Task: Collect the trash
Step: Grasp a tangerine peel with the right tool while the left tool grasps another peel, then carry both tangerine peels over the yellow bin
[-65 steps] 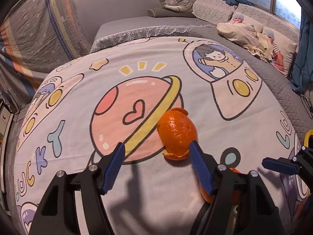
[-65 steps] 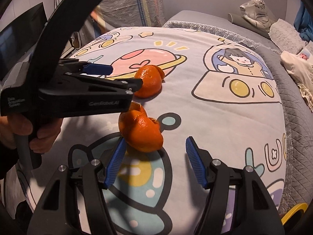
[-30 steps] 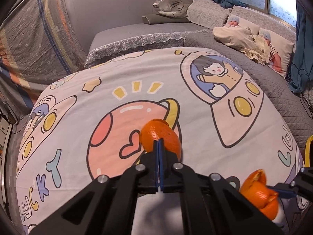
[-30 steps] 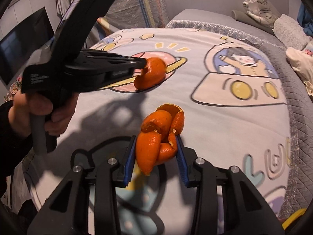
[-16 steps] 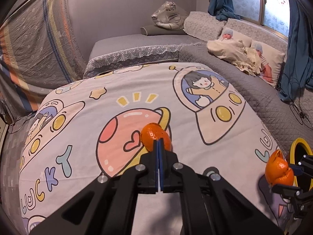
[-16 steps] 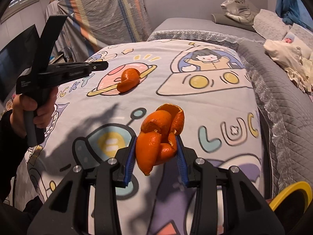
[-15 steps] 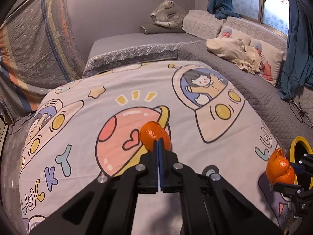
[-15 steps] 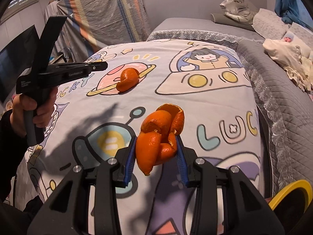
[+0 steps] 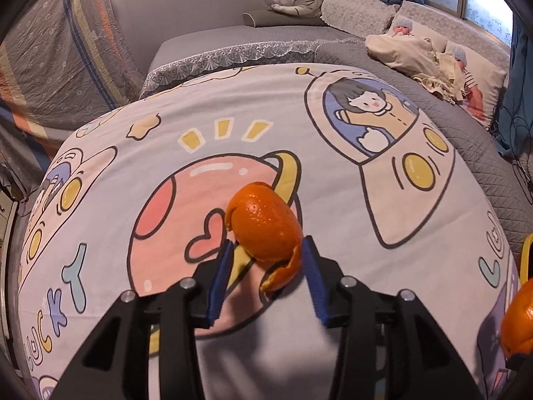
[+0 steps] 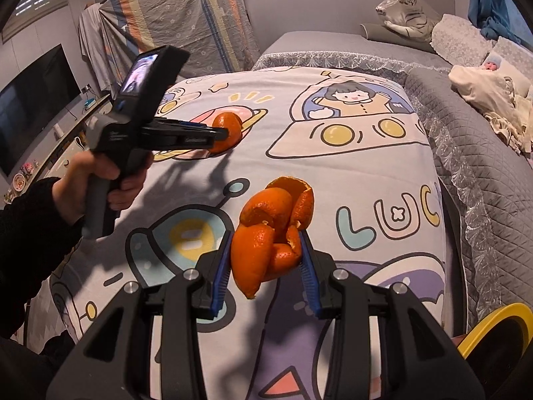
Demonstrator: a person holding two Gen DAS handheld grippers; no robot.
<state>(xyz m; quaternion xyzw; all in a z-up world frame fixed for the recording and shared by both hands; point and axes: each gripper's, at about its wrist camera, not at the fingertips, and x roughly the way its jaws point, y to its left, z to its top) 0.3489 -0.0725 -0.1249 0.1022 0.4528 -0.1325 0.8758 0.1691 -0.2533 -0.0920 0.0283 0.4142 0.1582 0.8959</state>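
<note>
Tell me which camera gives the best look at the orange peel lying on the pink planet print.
The left wrist view: the peel on the planet fills the middle, lying between the left gripper's open pads. In the right wrist view that peel is small, far off and partly hidden by the left gripper's fingertips.

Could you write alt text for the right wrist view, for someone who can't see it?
The right tool grips a clump of orange peel above a cartoon bedsheet. Further left, a hand aims the left tool at another peel on the sheet.
</note>
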